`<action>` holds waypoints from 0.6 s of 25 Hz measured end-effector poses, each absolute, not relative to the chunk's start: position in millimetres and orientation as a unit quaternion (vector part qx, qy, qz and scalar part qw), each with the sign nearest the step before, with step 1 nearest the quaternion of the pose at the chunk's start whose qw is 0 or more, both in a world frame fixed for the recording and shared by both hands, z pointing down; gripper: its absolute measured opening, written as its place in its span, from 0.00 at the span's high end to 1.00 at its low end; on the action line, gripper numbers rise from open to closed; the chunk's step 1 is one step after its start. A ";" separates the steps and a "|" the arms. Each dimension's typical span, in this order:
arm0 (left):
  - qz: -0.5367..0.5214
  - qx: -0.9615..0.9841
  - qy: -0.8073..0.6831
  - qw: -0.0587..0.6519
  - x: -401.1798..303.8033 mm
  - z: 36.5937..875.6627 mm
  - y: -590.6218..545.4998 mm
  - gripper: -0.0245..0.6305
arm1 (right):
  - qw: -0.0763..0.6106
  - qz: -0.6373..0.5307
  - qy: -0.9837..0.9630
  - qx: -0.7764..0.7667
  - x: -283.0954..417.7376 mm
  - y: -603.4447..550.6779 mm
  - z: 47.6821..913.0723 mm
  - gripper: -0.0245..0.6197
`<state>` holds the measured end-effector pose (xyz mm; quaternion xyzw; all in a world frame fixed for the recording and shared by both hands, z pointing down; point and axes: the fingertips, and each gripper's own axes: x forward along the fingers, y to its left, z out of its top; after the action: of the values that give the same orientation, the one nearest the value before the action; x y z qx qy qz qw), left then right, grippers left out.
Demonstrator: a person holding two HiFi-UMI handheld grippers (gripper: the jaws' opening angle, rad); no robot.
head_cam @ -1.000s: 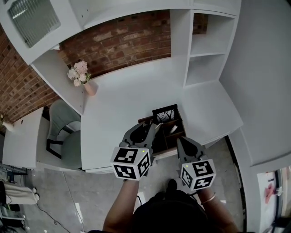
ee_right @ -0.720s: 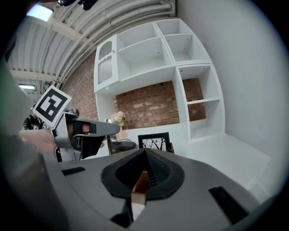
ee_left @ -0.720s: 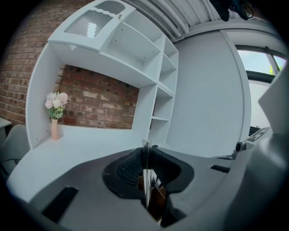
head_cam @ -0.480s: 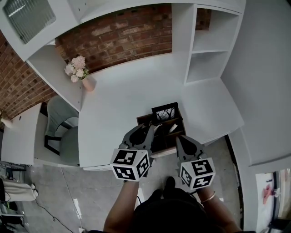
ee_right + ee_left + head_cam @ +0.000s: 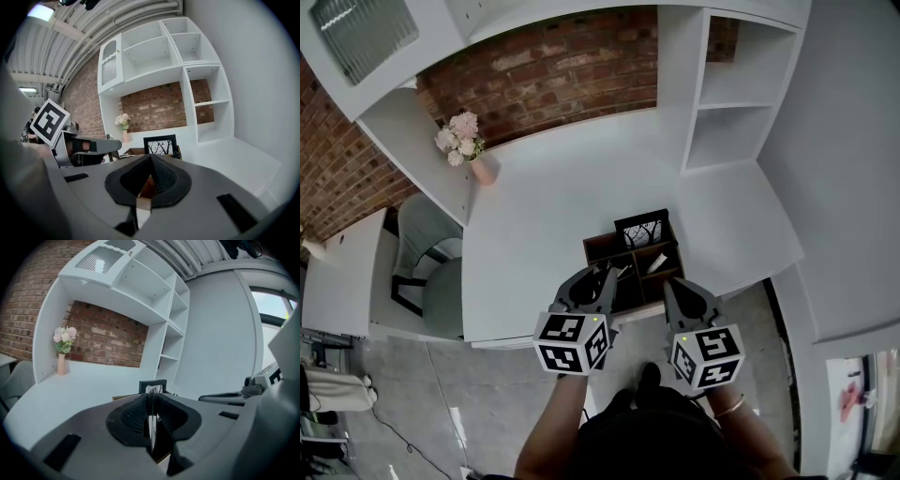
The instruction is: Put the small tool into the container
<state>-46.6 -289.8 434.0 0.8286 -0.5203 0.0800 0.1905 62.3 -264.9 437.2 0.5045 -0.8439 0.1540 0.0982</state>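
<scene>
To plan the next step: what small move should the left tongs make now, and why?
Probably lower the left tongs slightly toward the container: they are shut on the thin small tool, and their tip seems to hover over its front left compartment.

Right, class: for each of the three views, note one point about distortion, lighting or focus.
Head view: wide-angle bend curves the desk and shelf unit edges; light is even. Left gripper view: black fisheye corners, window washed out, left gripper and its thin small tool soft. Right gripper view: dark vignette, ceiling lamp glares.
</scene>
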 end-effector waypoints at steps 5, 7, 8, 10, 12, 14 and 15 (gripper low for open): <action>0.089 0.824 -0.524 0.196 -48.9 445.3 -288.9 0.85 | 0.097 0.154 -0.845 0.503 62.0 -262.8 438.0 0.95; 0.094 0.823 -0.524 0.198 -48.9 449.8 -288.4 0.85 | 0.098 0.154 -0.845 0.504 62.7 -261.8 437.6 0.96; 0.097 0.822 -0.525 0.199 -48.8 452.1 -288.1 0.85 | 0.098 0.153 -0.844 0.504 63.2 -261.2 437.5 0.96; 0.098 0.821 -0.526 0.200 -48.7 455.6 -287.8 0.85 | 0.098 0.152 -0.844 0.505 64.6 -259.8 437.9 0.96; 0.098 0.821 -0.526 0.199 -48.4 456.7 -288.7 0.85 | 0.097 0.152 -0.843 0.506 66.3 -258.5 437.8 0.95; 0.100 0.823 -0.523 0.198 -46.7 456.7 -290.4 0.85 | 0.096 0.152 -0.842 0.508 68.2 -257.6 437.4 0.95; 0.101 0.824 -0.522 0.196 -45.5 456.8 -291.2 0.85 | 0.096 0.152 -0.842 0.509 69.1 -257.2 437.3 0.95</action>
<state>-45.5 -291.2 456.8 0.8238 -0.5220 0.1014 0.1965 69.1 -257.2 437.3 0.5091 -0.8417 0.1525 0.0958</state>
